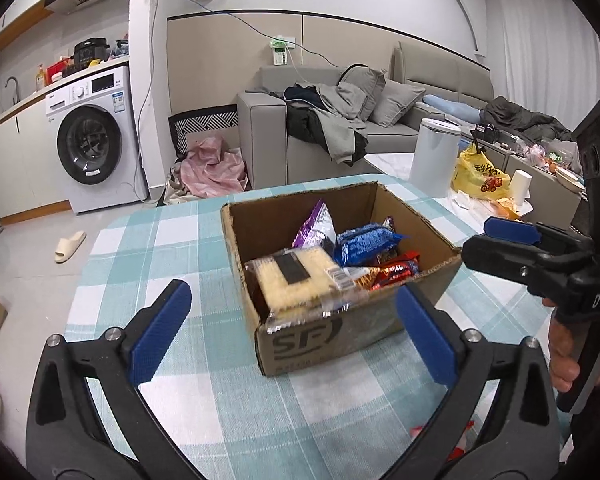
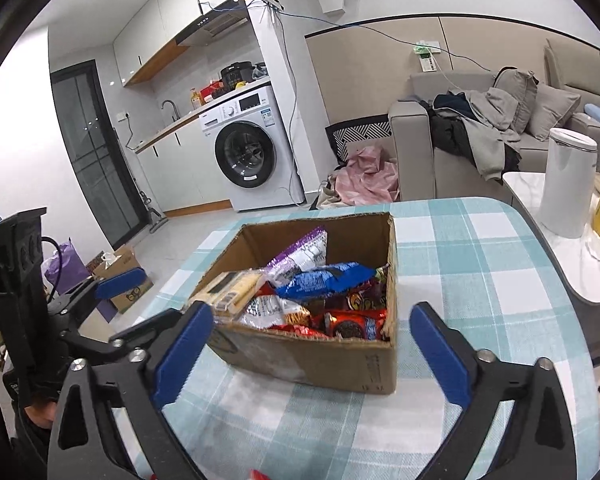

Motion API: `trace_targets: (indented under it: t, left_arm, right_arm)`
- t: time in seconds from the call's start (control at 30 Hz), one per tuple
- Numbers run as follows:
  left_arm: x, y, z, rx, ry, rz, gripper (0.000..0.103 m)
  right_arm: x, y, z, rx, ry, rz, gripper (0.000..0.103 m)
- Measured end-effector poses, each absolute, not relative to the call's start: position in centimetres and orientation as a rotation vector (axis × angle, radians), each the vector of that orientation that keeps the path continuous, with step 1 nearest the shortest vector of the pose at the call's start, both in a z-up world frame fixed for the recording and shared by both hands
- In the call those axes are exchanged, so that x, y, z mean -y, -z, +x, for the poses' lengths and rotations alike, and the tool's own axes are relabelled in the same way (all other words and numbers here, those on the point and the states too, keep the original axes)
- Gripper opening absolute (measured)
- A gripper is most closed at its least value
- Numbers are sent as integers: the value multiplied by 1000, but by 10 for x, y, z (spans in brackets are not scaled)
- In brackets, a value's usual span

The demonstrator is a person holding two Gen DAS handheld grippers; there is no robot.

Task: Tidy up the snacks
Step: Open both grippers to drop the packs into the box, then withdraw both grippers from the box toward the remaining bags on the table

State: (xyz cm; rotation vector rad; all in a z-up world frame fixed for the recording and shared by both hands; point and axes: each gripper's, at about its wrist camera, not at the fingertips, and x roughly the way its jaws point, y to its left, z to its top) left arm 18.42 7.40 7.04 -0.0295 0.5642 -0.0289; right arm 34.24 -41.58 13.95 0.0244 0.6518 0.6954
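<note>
A brown cardboard box [image 1: 380, 328] stands on the teal checked table and also shows in the right wrist view [image 2: 340, 364]. It holds several snack packs: a yellow cracker pack [image 1: 296, 280] at its near left corner, a blue pack [image 1: 364, 244], a purple pack [image 1: 316, 228] and red packs [image 1: 396, 270]. My left gripper [image 1: 292, 328] is open and empty, just short of the box's near side. My right gripper [image 2: 312, 352] is open and empty, with the box's near wall between its fingers. A red wrapper [image 1: 440, 432] lies on the table near the front edge.
A low white table to the right carries a white bin [image 1: 434, 156], a yellow bag [image 1: 480, 178] and clutter. A grey sofa [image 1: 332, 128] with clothes stands behind. A washing machine [image 1: 96, 144] stands at the back left. A slipper [image 1: 70, 246] lies on the floor.
</note>
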Motion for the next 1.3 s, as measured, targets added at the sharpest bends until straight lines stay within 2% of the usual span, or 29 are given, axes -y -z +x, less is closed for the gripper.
trace_targets:
  t: [0.53, 1.3]
  left_arm:
    - [-92, -68, 121, -586, 2, -86, 102]
    - [-77, -34, 56, -652, 28, -108, 102]
  right_arm:
    - [420, -137, 311, -690, -683, -50, 102]
    - [452, -96, 267, -796, -674, -58, 102]
